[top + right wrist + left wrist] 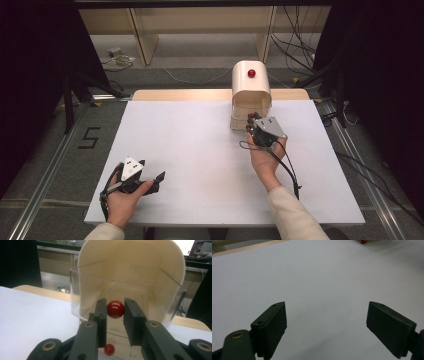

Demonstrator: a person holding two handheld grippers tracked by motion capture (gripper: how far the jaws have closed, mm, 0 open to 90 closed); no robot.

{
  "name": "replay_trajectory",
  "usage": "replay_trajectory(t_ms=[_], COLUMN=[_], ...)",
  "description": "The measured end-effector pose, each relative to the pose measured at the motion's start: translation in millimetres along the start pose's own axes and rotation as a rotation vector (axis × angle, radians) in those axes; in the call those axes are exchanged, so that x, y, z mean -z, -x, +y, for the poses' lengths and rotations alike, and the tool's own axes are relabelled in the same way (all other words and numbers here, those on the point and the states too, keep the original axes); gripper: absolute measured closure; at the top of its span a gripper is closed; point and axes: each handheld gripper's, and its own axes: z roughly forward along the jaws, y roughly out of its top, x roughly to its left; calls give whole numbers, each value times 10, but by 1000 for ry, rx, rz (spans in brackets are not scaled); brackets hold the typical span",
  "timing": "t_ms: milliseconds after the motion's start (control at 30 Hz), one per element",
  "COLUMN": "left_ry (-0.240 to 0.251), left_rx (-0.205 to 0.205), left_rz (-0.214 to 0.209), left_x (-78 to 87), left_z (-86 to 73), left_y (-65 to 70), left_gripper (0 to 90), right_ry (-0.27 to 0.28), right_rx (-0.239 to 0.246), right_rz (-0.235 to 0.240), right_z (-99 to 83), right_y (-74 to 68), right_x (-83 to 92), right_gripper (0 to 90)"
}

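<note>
The right gripper (pixel 115 312) clamps the clear drawer's red knob (pixel 115 309) (seemingly); a skewed pull could slip off. The left gripper (pixel 327 325) gapes empty.

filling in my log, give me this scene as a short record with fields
container: cream domed box with a clear front bin, at the table's far edge
knob: red knob on the clear front
right gripper: right gripper shut on the red knob, a jaw on each side
reflection: small red spot below, seemingly the knob mirrored
left gripper: left gripper open, nothing between the jaws, over the white table
left hand: left hand near the table's front left corner
</note>
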Motion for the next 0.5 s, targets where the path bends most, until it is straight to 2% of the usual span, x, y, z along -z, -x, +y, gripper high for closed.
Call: replay_trajectory(t_ms=[500], left_ry=[10], left_rx=[8], left_rz=[6], left_x=[2], left_z=[1], left_y=[0], left_gripper=[160], right_ry=[-3], right_rx=[5], right_rz=[-1], right_z=[0], right_y=[-14], right_x=[49], right_gripper=[740])
